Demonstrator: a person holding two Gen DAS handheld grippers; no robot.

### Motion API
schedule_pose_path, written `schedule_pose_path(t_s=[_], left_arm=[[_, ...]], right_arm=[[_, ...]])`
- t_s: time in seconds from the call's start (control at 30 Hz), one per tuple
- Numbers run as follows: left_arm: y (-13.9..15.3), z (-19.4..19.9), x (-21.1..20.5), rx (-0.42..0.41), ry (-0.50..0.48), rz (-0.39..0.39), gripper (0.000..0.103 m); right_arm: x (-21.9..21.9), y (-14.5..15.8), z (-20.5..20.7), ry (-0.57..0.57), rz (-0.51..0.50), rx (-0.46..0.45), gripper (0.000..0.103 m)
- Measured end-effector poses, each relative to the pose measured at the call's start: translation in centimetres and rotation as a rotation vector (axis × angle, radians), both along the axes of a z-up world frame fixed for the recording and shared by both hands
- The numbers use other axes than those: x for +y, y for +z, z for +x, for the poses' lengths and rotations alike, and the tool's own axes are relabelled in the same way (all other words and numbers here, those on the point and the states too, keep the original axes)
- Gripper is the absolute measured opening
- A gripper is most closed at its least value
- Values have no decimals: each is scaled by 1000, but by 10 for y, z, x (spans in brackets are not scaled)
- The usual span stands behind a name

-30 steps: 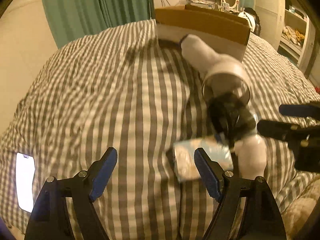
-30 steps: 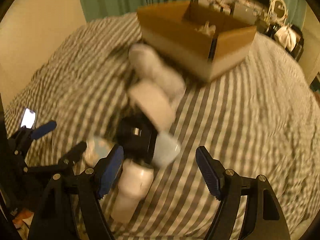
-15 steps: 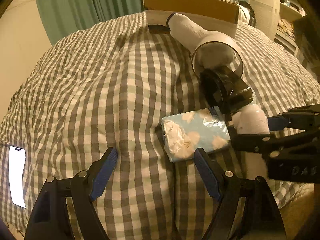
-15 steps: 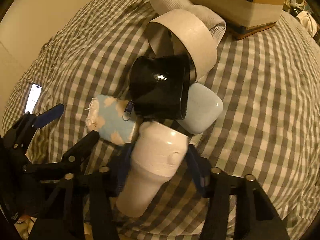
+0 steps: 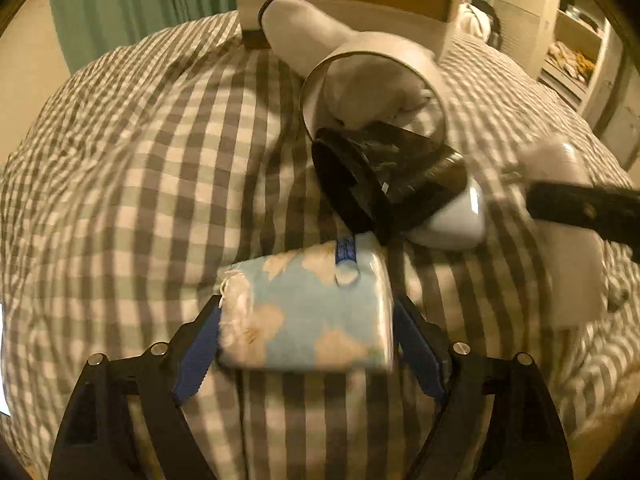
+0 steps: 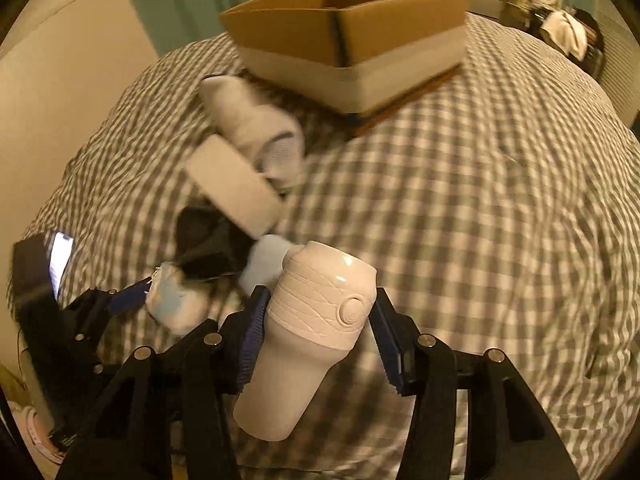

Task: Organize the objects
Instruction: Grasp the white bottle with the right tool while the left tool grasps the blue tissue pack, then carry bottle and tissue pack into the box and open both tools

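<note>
My left gripper (image 5: 308,340) is shut on a light blue tissue pack (image 5: 308,312) with pale flowers, on the checked bedcover. My right gripper (image 6: 318,336) is shut on a white ribbed tumbler (image 6: 312,336) and holds it above the bed; the tumbler shows blurred in the left wrist view (image 5: 572,276). Just beyond lie a black tape roll (image 5: 380,184), a white tape roll (image 5: 372,92), a white sock (image 5: 304,28) and a small pale blue case (image 5: 456,216). An open cardboard box (image 6: 348,40) stands at the far side.
A lit phone (image 6: 60,256) lies on the bedcover at the left. Green curtains (image 5: 132,8) hang behind the bed. Shelves (image 5: 576,40) and clutter stand at the far right. The bedcover (image 6: 500,200) to the right of the pile is bare.
My left gripper moved forward and closed on the tissue pack. My right gripper closed on the tumbler and lifted it up away from the pile.
</note>
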State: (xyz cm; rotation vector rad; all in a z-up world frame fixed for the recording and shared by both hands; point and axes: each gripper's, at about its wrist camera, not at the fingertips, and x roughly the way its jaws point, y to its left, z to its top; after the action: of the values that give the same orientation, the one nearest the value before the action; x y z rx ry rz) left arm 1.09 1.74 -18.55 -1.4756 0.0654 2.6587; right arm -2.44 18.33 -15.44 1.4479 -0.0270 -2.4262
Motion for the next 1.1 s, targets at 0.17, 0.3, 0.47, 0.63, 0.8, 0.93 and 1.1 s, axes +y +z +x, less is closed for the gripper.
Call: schedule_pose_path(t_s=[0.17,0.3,0.47,0.63,0.8,0.93,1.1], left_arm=[[-4,-11,-8,6,49,68,77],[0,-6,-5,5,44,48,75],[17,5,-6,-10,45,31,75],[52,10,-21,0,60,39,75],[99,0,-29,38,45,47,75],[141,-16,-33,80,27,57,75],[190,-52,-35,164,-10,54,75]], right_arm=[[10,-7,0,-9,-12,-16,51],[9,-5,2,0,-20,-9,51],[3,7,5,10,-17,24,51],[-1,33,8,22,-11,79,51],[-15,66,0,38,-16,136,51],[-23,99,-8,58,16,204,51],[-21,139,-25,55,25,270,51]])
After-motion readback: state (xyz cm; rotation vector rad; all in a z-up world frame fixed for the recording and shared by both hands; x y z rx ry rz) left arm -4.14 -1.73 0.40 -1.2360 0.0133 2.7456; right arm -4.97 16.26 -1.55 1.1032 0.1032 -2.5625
